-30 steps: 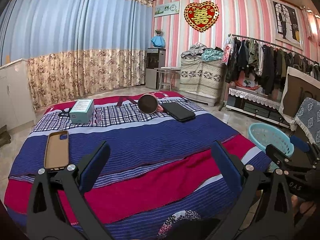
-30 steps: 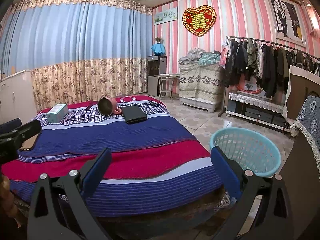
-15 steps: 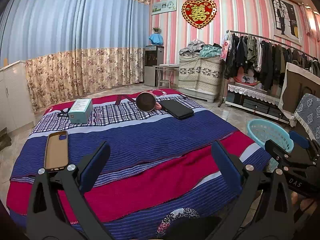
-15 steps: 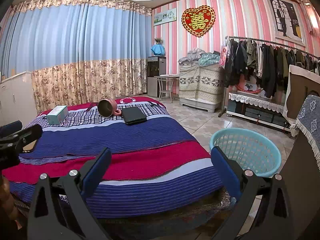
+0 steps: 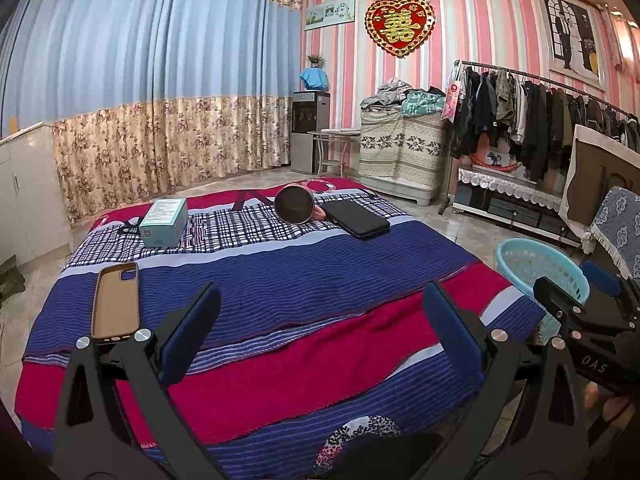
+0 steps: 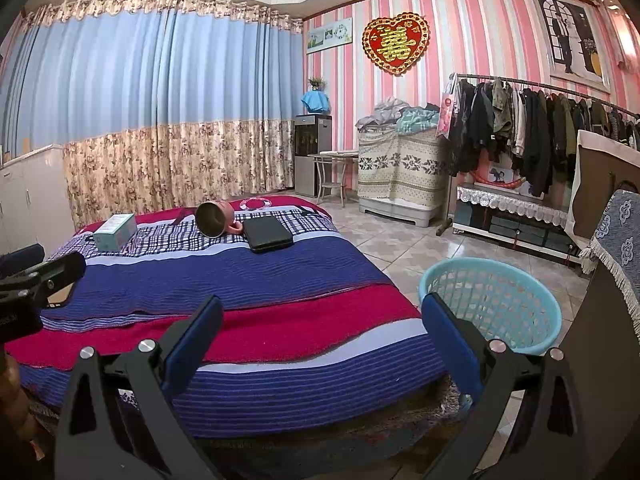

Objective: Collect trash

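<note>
On the striped bed (image 5: 280,280) (image 6: 240,276) lie a teal carton (image 5: 163,222) (image 6: 115,232), a pink mug on its side (image 5: 295,209) (image 6: 214,219), a black flat case (image 5: 355,219) (image 6: 267,233) and a tan phone case (image 5: 116,300). A light blue mesh basket (image 5: 540,266) (image 6: 492,300) stands on the floor right of the bed. My left gripper (image 5: 320,332) is open above the bed's near end, holding nothing. My right gripper (image 6: 322,336) is open too, over the bed's near right corner beside the basket, and appears in the left wrist view (image 5: 580,300).
White cabinets (image 5: 24,192) stand left of the bed. A clothes rack (image 5: 540,128) with dark garments, a covered chest (image 5: 400,152) and a water dispenser (image 5: 310,132) line the far wall. A chair with a blue throw (image 6: 620,240) is at the right edge. Tiled floor (image 6: 400,248) lies beyond the basket.
Both views have shifted slightly, as both grippers drifted a little over the bed's near end. Both stay open, and the items on the bed have not moved.
</note>
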Available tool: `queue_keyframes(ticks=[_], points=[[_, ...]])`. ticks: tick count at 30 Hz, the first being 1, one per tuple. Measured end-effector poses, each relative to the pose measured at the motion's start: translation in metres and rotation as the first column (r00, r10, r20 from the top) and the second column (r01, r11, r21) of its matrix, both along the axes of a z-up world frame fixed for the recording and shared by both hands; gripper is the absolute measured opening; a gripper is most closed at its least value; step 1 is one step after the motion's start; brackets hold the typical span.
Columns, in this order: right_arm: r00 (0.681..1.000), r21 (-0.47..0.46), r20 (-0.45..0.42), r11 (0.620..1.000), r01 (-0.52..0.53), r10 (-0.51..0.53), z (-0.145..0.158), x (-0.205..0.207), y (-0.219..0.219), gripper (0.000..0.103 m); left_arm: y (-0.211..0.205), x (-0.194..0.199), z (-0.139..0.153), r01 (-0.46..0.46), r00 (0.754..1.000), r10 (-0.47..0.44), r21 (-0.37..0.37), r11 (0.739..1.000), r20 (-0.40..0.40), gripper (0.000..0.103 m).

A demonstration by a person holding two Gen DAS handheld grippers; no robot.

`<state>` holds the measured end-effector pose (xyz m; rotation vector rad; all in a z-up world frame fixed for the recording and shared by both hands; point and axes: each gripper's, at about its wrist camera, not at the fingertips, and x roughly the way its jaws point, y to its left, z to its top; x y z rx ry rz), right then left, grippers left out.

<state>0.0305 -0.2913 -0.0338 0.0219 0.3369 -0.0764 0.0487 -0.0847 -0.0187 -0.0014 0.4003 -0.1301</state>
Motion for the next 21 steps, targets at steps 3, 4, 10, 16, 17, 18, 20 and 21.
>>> queue_keyframes(ticks=[3, 4, 10, 16, 17, 18, 20, 21], points=[[1.0, 0.002, 0.0, 1.0, 0.0, 0.0, 0.0006, 0.0001, 0.0006, 0.097, 0.0, 0.0, -0.0001, 0.002, 1.0, -0.002, 0.001, 1.0, 0.0, 0.098], [1.0, -0.001, 0.001, 1.0, 0.0, 0.0, 0.0, -0.0002, -0.0001, 0.097, -0.0001, -0.0001, 0.0, 0.002, 1.0, -0.002, 0.001, 1.0, 0.001, 0.098], [1.0, 0.001, 0.001, 1.0, 0.0, 0.0, -0.0002, -0.0001, 0.0, 0.097, -0.0004, -0.0001, 0.0001, 0.002, 1.0, -0.002, 0.001, 1.0, 0.001, 0.098], [1.0, 0.0, 0.001, 1.0, 0.0, 0.0, 0.0002, -0.0004, -0.0005, 0.097, -0.0006, -0.0003, 0.0, 0.003, 1.0, -0.003, 0.003, 1.0, 0.0, 0.098], [1.0, -0.001, 0.002, 1.0, 0.0, 0.0, 0.0007, -0.0003, -0.0001, 0.097, -0.0008, -0.0006, -0.0001, 0.003, 1.0, -0.003, 0.001, 1.0, 0.001, 0.098], [1.0, 0.0, 0.002, 1.0, 0.0, 0.0, 0.0008, -0.0003, -0.0001, 0.097, -0.0011, -0.0006, -0.0002, 0.002, 1.0, -0.002, 0.002, 1.0, 0.001, 0.098], [1.0, 0.001, 0.002, 1.0, 0.0, 0.0, -0.0001, -0.0004, -0.0005, 0.097, -0.0015, -0.0007, -0.0004, 0.001, 1.0, -0.001, 0.003, 1.0, 0.001, 0.098], [1.0, 0.001, 0.001, 1.0, 0.0, 0.0, -0.0002, -0.0004, -0.0005, 0.097, -0.0013, -0.0006, -0.0002, 0.001, 1.0, -0.001, 0.002, 1.0, 0.0, 0.098]])
